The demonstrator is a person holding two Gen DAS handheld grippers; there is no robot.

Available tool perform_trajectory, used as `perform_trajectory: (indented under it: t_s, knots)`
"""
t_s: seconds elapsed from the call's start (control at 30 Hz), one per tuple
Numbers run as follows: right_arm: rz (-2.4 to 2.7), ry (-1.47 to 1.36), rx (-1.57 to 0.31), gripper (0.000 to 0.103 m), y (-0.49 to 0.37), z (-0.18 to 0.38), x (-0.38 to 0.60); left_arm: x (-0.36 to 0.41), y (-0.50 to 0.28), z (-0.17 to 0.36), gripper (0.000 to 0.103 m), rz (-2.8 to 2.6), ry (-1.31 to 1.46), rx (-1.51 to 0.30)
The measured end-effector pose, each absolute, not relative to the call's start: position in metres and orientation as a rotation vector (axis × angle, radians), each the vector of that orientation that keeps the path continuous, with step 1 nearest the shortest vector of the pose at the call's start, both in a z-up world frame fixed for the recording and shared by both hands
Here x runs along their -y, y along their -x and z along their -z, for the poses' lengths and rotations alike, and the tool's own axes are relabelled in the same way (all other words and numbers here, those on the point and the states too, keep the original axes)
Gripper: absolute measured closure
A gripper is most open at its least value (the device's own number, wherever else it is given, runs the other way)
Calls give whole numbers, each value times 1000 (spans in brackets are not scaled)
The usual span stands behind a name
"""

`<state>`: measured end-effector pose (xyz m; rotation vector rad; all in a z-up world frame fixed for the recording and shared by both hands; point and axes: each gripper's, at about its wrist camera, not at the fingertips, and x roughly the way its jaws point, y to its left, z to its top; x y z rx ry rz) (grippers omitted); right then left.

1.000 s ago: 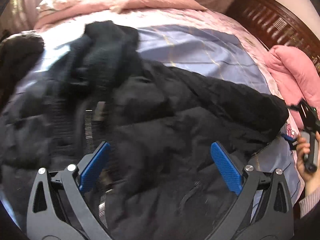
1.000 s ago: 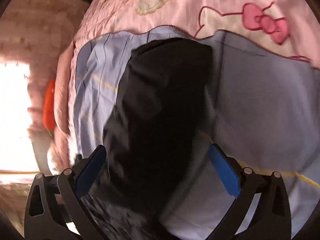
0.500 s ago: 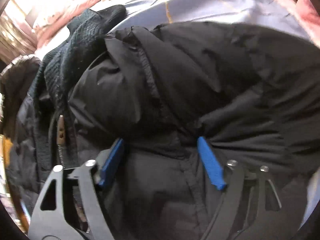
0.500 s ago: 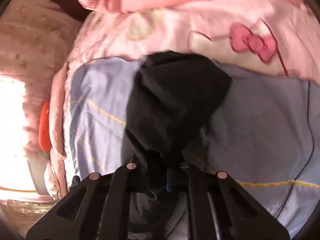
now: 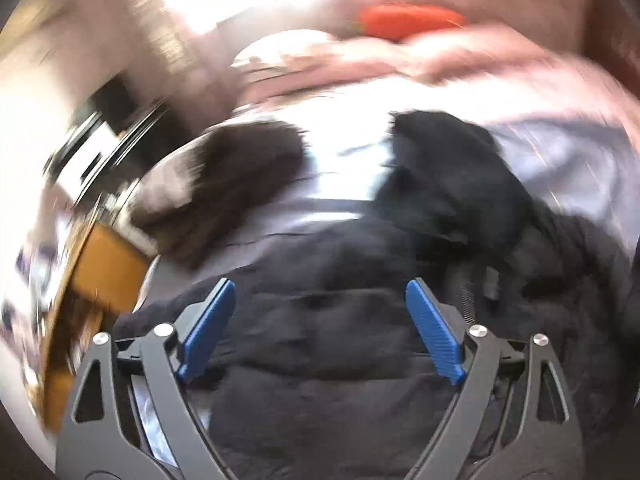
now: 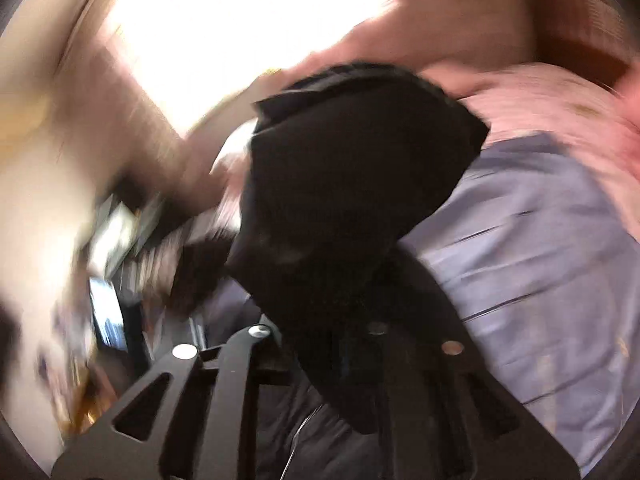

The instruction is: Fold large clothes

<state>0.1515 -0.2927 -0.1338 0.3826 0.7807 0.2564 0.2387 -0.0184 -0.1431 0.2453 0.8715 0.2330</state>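
A black puffer jacket [image 5: 360, 320] lies spread on the lilac bed sheet [image 5: 560, 152]. My left gripper [image 5: 320, 328] is open, its blue pads [image 5: 208, 324] wide apart just above the jacket's body, holding nothing. My right gripper [image 6: 344, 356] is shut on a black sleeve of the jacket [image 6: 352, 184], which hangs lifted in front of the camera and hides the fingertips. Both views are motion-blurred.
A dark furry garment [image 5: 232, 184] lies on the sheet at the left. A black knit garment [image 5: 448, 168] lies beyond the jacket. Pink pillows [image 5: 460, 56] and an orange cushion [image 5: 408, 24] sit at the bed's head. Furniture [image 5: 92, 272] stands left of the bed.
My left gripper has opened and swung left over the jacket body. My right gripper, shut on the sleeve, has lifted it and swung it across the bed.
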Motion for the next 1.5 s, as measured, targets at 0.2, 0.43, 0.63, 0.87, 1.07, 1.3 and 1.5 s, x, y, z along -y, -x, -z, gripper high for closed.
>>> perform_trajectory:
  t_s: [0.2,0.43,0.63,0.87,1.07,1.3,1.5]
  knots:
    - [-439,37,-970,28,-137,196,128,-64,-198,140,3,-338,-78,-868]
    - [-364,-151,-912,23,-143,173,153,-33,-203,183,5,-125,-46,-943]
    - [3,-476,-881,32,-161,208,303,49,-211,247,42,134,-175,-1118]
    - [55,-576,-1172,46,-194,338,330,59,-233,325,17,68,-226,-1295]
    - [97,-583,-1187,47,-207,330,332,58,-239,334,10,65,-217,-1303]
    - [159,-222,-1188,11,-267,269,300,87,-224,327,10,28,-332,-1240]
    - [365,85,-1480,31,-326,341,272,96,-216,320,10,38,-340,-1237]
